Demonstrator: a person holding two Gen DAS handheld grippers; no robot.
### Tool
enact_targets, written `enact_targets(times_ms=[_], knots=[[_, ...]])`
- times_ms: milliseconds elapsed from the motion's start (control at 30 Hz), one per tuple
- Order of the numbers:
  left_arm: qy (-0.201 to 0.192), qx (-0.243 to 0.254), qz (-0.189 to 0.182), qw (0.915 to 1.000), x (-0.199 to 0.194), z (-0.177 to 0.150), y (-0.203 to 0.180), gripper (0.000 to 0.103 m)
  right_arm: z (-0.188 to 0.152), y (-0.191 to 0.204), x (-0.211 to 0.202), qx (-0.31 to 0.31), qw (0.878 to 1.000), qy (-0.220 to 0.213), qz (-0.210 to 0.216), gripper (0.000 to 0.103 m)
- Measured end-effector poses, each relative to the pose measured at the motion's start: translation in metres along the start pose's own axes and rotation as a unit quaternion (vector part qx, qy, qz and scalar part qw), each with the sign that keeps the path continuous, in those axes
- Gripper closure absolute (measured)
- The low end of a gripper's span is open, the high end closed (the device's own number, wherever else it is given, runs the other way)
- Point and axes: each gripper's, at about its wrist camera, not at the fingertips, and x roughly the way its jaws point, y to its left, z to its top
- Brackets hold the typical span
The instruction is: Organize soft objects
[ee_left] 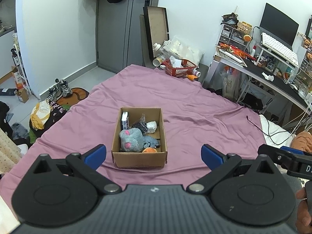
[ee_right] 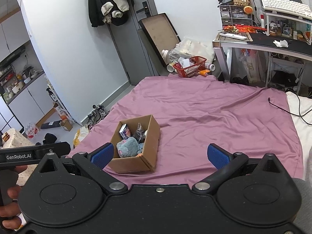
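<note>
An open cardboard box point(ee_left: 139, 160) stands on the purple bed sheet point(ee_left: 195, 105). Inside it lie a grey plush with pink paws point(ee_left: 131, 140), a small orange plush point(ee_left: 149, 150), a white soft lump point(ee_left: 151, 126), a dark bag point(ee_left: 140, 126) and a small upright carton point(ee_left: 124, 121). My left gripper point(ee_left: 154, 156) is open and empty, held just short of the box. My right gripper point(ee_right: 159, 156) is open and empty, to the right of the box point(ee_right: 144, 161), which shows the grey plush point(ee_right: 127, 147).
A red basket point(ee_left: 180, 67) with bottles and bags sits past the sheet's far edge. A desk point(ee_left: 273, 74) with a laptop and clutter stands at right. A black cable point(ee_left: 259, 126) lies on the sheet's right side. Shoes point(ee_left: 62, 90) and bags lie on the floor at left.
</note>
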Motion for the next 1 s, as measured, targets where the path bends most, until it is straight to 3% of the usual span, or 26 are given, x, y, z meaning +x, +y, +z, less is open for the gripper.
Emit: enact_targets(times_ms=[1000], knots=[[0.001, 0.000, 0.002, 1.0000, 0.0042, 0.0007, 0.0029, 0.000, -0.0018, -0.0024, 0.0062, 0.002, 1.000, 0.005, -0.004, 0.000]])
